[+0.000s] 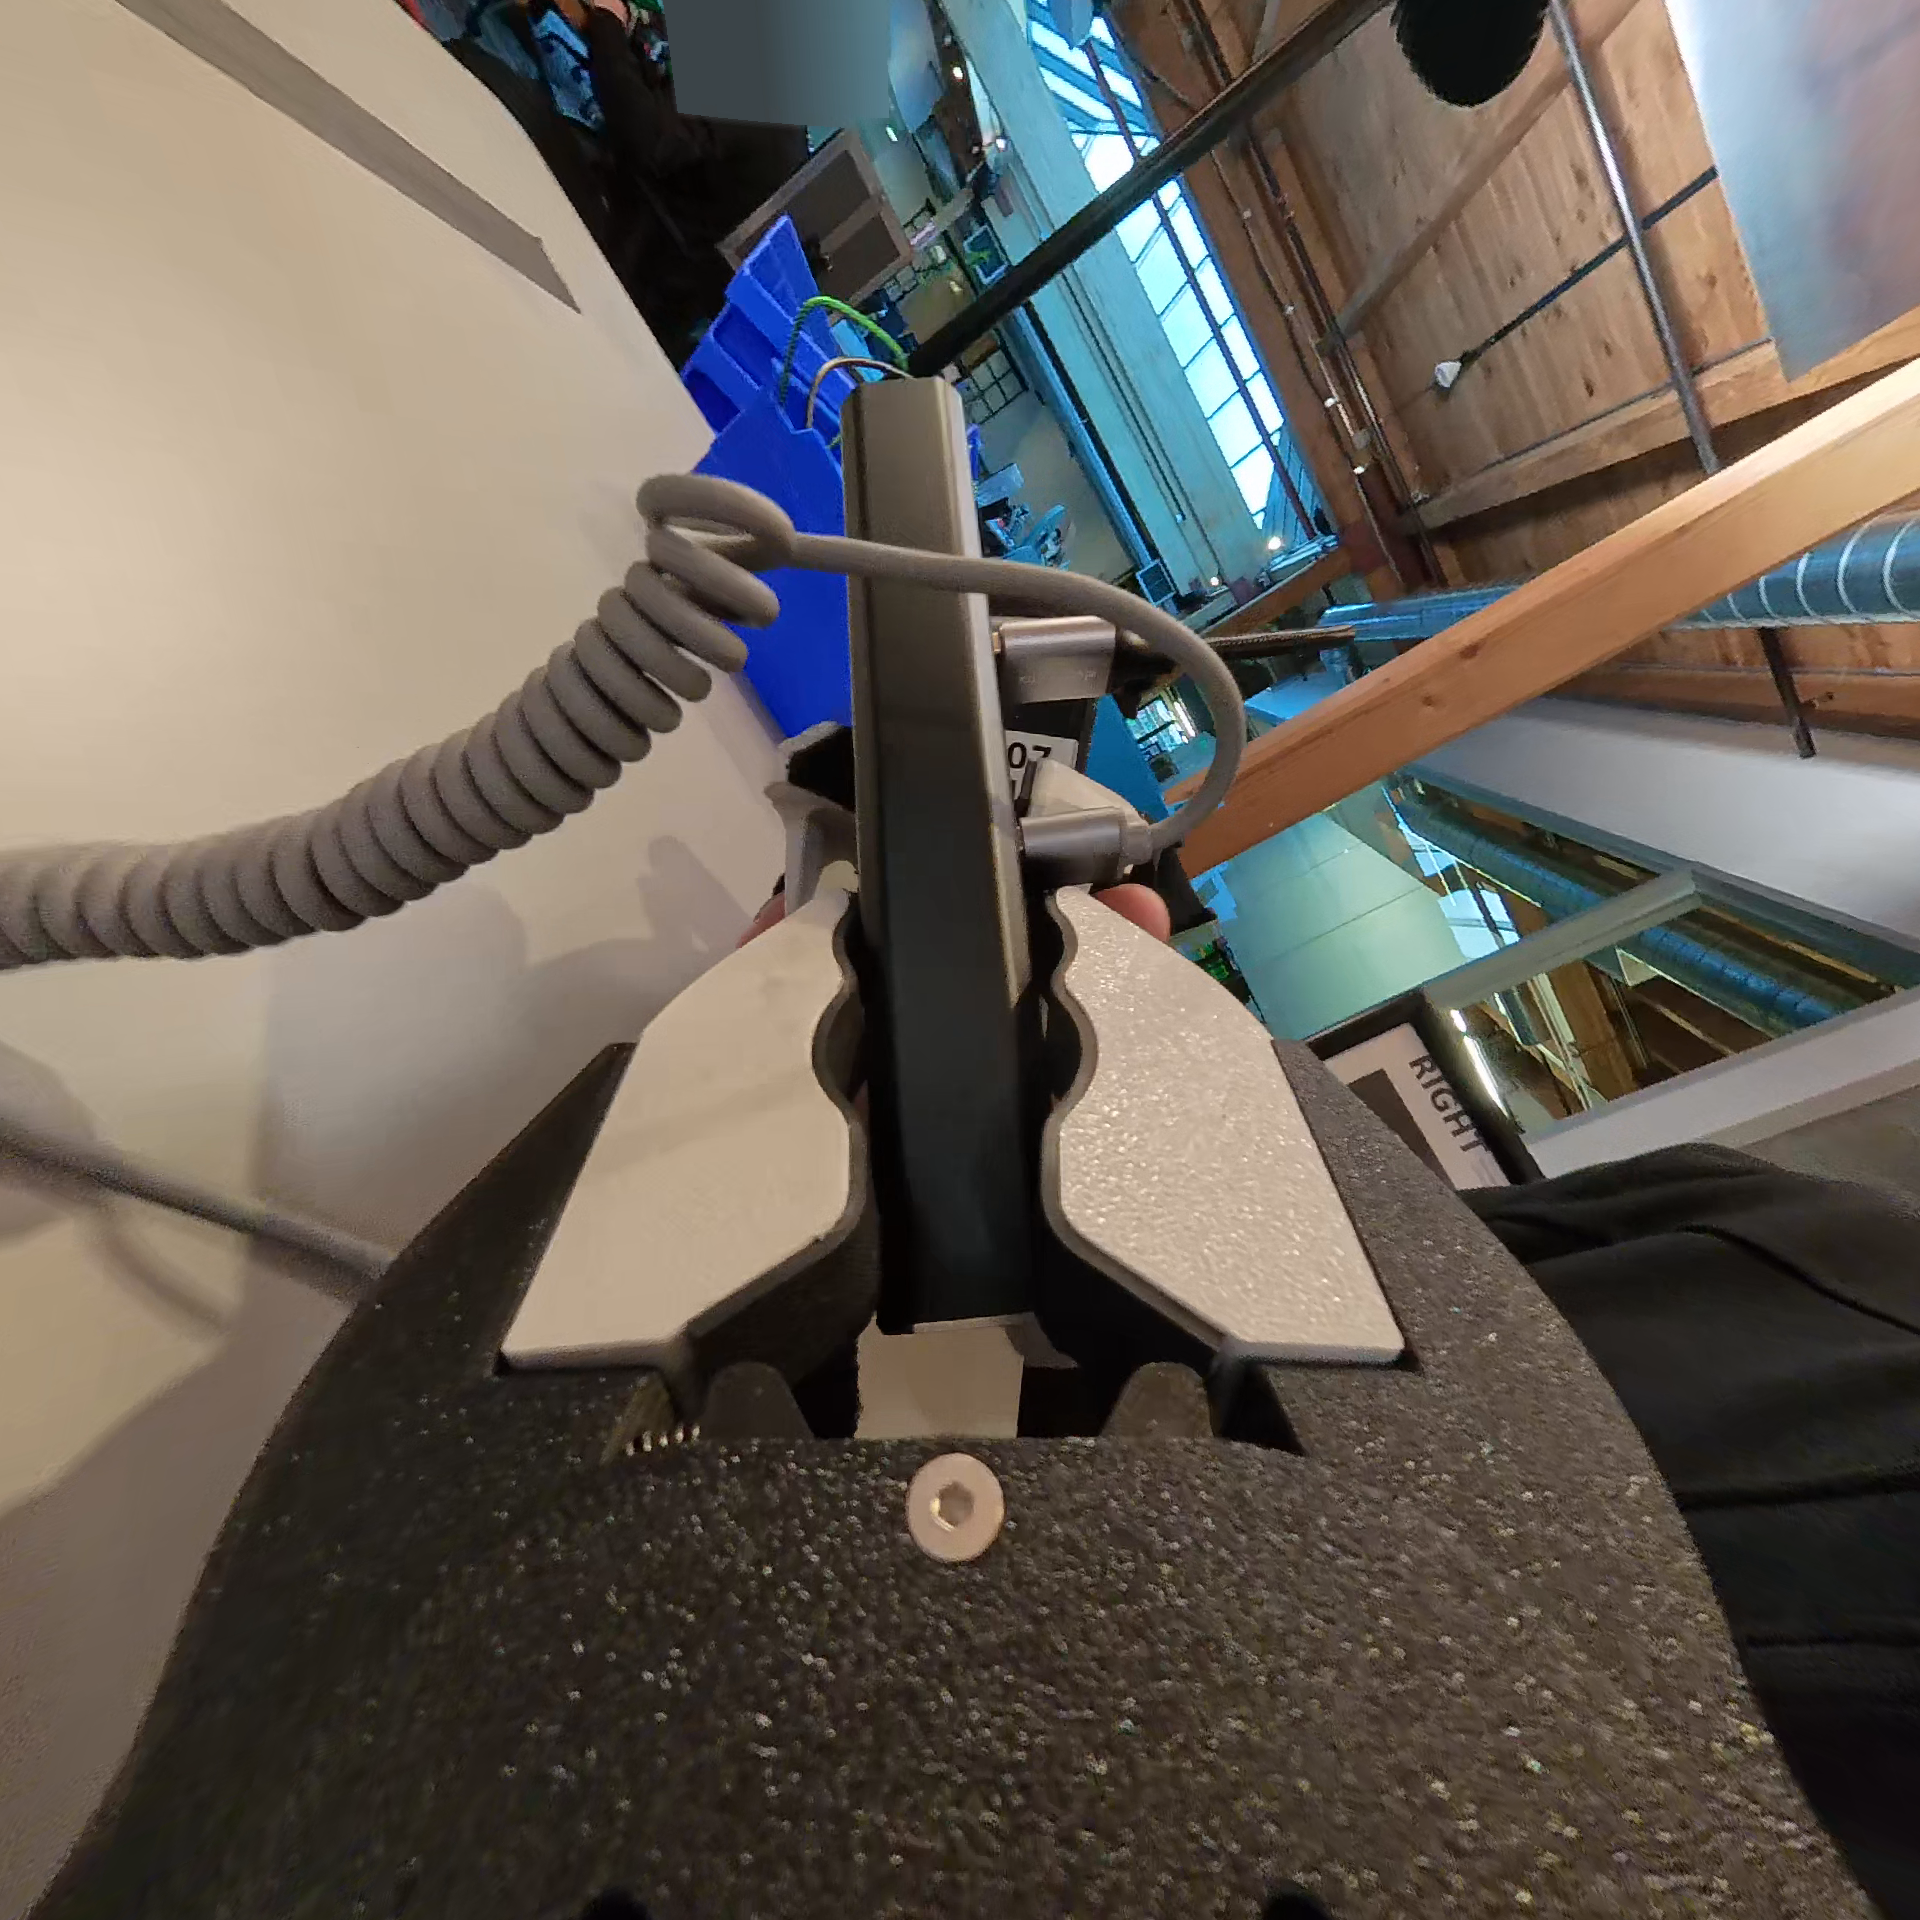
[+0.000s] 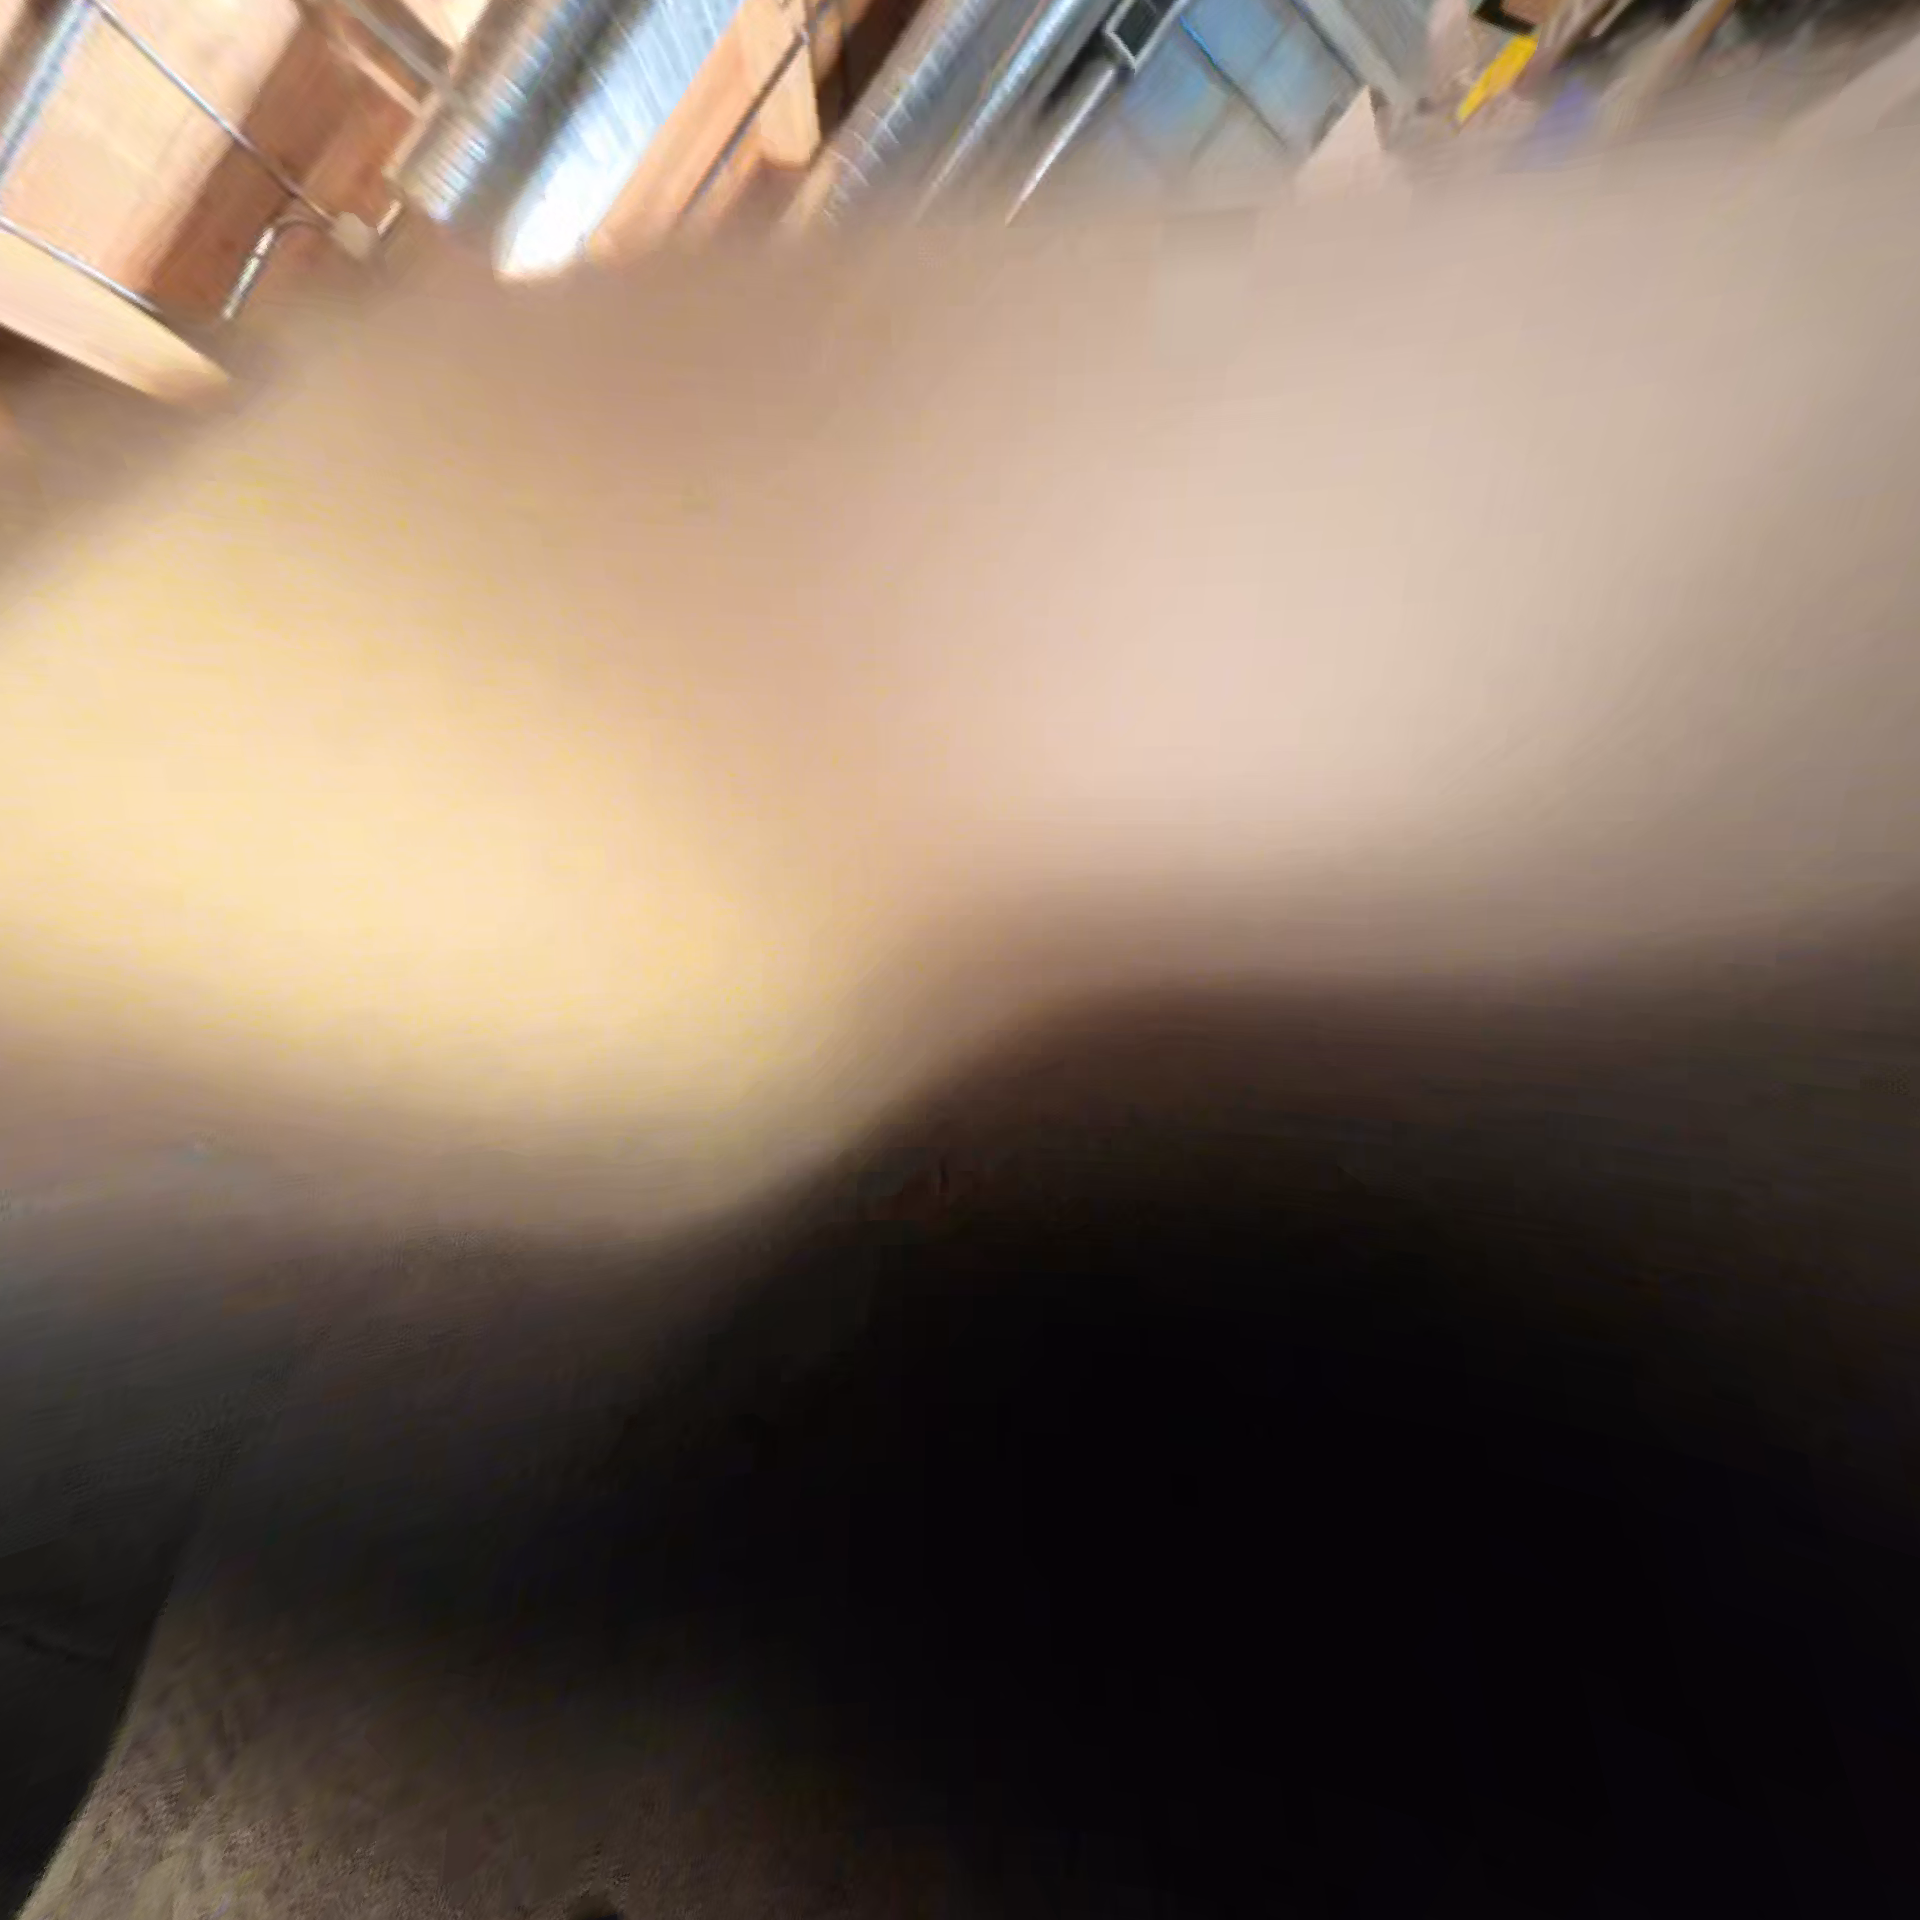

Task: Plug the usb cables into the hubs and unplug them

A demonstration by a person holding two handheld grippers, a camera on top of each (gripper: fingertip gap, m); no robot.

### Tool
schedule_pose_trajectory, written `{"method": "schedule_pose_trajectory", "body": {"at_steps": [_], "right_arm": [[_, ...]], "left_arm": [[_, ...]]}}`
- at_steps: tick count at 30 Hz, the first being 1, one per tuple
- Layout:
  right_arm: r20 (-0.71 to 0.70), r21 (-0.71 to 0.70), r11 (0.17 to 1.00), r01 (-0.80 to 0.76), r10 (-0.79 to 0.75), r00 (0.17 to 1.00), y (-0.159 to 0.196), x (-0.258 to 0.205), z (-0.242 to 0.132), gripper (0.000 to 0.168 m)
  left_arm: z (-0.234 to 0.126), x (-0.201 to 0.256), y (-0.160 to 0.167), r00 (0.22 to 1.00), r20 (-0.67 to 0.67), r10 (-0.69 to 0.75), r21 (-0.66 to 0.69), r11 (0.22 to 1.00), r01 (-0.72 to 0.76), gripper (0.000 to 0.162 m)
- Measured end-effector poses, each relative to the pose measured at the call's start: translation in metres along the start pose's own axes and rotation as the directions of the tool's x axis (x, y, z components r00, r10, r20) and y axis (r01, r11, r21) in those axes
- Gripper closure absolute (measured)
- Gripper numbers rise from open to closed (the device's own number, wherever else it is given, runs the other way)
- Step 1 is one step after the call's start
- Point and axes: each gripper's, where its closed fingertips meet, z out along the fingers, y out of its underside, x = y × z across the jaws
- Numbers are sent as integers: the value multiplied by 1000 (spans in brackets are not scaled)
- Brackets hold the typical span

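Observation:
In the left wrist view my left gripper point(image 1: 943, 914) is shut on a long black USB hub point(image 1: 909, 623) that stands up between its grey fingers point(image 1: 727, 1091). Two grey USB plugs sit in the hub's right side, an upper one point(image 1: 1055, 644) and a lower one point(image 1: 1081, 836). A thin grey lead loops from the lower plug to a coiled grey cable point(image 1: 468, 790) running off left. A person's fingertip point(image 1: 1132, 904) and light gripper parts point(image 1: 1070, 795) show just behind the hub. The right wrist view is blurred, and its fingers are hidden.
A white table point(image 1: 260, 520) fills the left of the tilted left wrist view, with a thin grey cable point(image 1: 156, 1184) lying on it. Blue bins point(image 1: 769, 405) stand behind the hub. A dark sleeve point(image 1: 1714, 1403) is at the right. Wooden beams point(image 1: 1558, 623) are far off. Both grippers' tips are close together, under 4 cm apart.

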Motion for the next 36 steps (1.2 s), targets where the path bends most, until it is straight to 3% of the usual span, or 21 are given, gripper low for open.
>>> {"method": "schedule_pose_trajectory", "body": {"at_steps": [3,7,17,22,28,33,36], "right_arm": [[36,44,999,12,-13,999,-12,-13,-3,134],[-2,73,991,108,-108,994,-39,-27,-13,140],[-129,110,973,205,-190,973,-123,-48,-58,141],[-177,189,933,306,-274,945,-192,-77,-94,141],[-325,265,805,531,-444,835,-307,-145,-148,141],[-507,271,615,741,-563,653,-393,-216,-196,141],[-610,209,560,801,-566,555,-425,-224,-225,141]], "left_arm": [[4,11,-2,999,-45,19,-7,1000,-19,132],[6,22,-5,995,-102,10,4,1000,-10,114],[5,47,12,974,-224,43,-60,997,-58,121],[1,31,21,977,-209,30,-73,996,-46,126],[6,1,42,983,-184,-23,-127,992,-1,127],[9,-7,54,983,-183,-21,-159,987,-8,128],[9,-6,55,983,-185,-8,-164,986,-23,129]]}}
